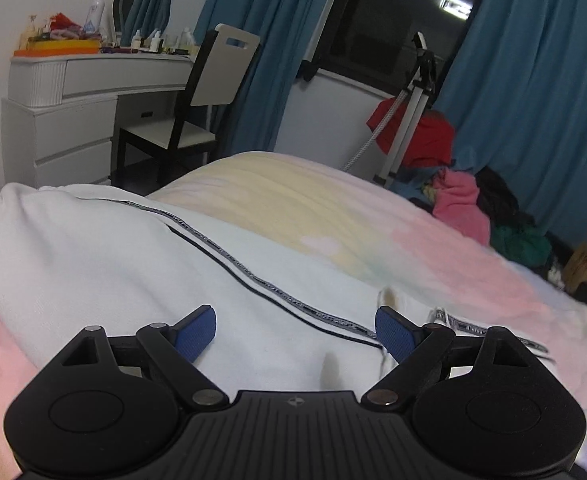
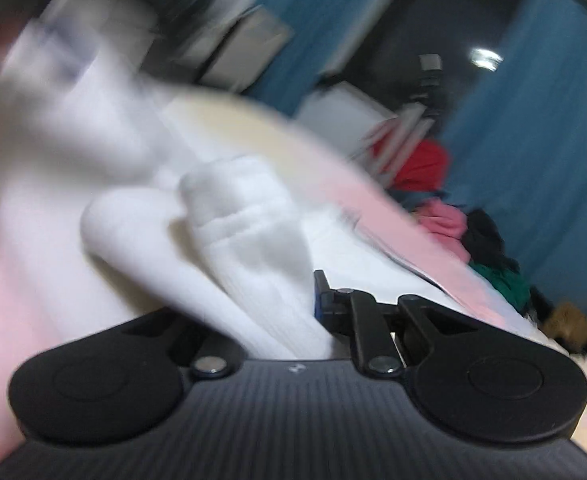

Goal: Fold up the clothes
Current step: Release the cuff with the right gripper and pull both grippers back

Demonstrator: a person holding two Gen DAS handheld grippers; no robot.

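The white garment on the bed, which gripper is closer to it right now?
Right. The right gripper is clamped on the white garment's fabric; the left gripper hovers open just above it.

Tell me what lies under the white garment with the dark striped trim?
The white garment lies on a pastel pink-and-yellow bedspread. Whatever is beneath its middle is covered.

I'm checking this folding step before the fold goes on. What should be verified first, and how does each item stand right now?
1. Right gripper shut on the white garment: ok, ribbed cloth is bunched between its fingers.
2. Left gripper open, nothing between its fingers: ok.
3. Garment's dark-striped panel flat on the pastel blanket: not ok, it is rumpled.
4. Right wrist view sharp enough to place the fold: not ok, blurred.
5. Clothes pile apart from the garment: ok.
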